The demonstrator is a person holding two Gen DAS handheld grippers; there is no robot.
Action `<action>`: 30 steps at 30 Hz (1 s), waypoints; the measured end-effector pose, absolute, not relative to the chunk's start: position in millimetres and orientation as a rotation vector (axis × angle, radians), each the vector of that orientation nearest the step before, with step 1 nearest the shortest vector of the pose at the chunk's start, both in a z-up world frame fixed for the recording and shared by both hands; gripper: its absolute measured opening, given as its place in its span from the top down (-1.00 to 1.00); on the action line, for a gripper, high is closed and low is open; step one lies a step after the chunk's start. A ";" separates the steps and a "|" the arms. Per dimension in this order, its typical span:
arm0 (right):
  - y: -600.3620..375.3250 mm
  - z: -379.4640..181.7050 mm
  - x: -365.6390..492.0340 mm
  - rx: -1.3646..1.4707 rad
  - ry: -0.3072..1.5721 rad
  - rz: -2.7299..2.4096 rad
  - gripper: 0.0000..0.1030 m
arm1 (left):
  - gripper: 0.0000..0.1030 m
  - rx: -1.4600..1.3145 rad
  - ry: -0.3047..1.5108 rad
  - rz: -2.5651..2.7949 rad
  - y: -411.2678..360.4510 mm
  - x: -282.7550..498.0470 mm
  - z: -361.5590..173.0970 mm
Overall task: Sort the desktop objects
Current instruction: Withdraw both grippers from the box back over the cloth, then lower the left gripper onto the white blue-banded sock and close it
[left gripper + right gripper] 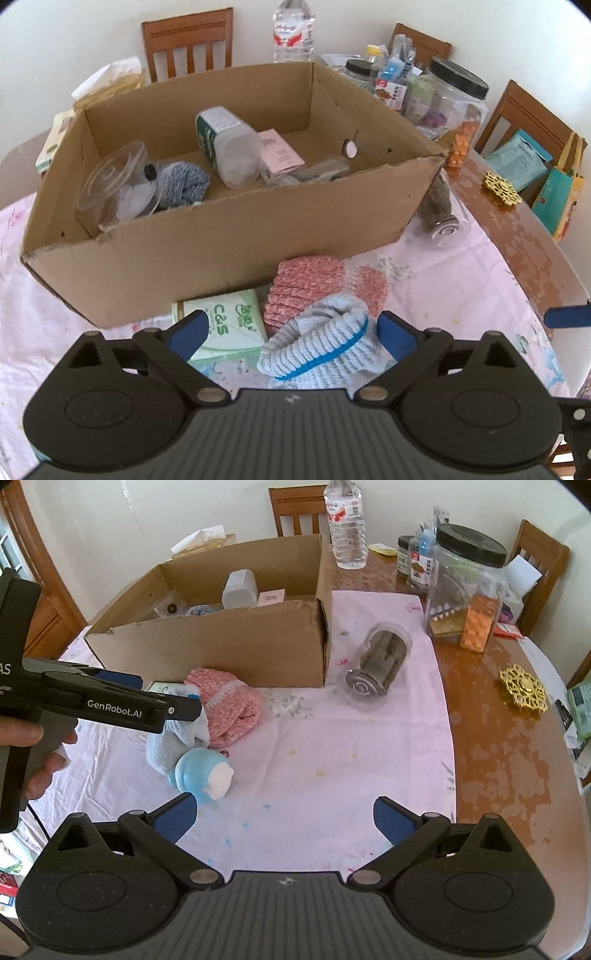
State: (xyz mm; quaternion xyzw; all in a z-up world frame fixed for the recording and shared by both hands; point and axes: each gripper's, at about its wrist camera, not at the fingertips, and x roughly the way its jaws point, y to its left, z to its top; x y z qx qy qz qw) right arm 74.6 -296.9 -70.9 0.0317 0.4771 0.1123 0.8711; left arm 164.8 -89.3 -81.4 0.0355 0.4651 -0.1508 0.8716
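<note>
- Your left gripper [290, 334] had its blue tongs spread apart, one on each side of the soft blue-and-grey striped knitted sock [317, 349]. The tongs did not look closed on it yet.
- That sock lay on the pink cloth just in front of the big brown cardboard box [229, 236], touching the pink knitted sock [306, 288].
- I think the sock was light and squishy. It would not break, but it could flop and slip. You would do best to pinch it across the thick bunched middle, not the thin edge.
- A green tissue pack [225, 325] sat just left of the sock, near the front of the box, so you had to take care not to grab it too.
- Your right gripper [284, 818] was open and held nothing. It hung over bare cloth in front of the box, near the small light-blue bottle with a white cap [205, 771].
</note>
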 end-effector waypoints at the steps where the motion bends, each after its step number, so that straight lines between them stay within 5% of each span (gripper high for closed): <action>1: -297.0 -72.1 75.0 0.069 1.001 0.234 -1.00 | -0.92 0.062 0.978 -0.314 -87.6 165.0 -83.2; 30: -271.3 -75.4 84.1 0.030 1.026 0.291 -1.00 | -0.84 0.067 1.037 -0.314 -52.6 134.7 -108.9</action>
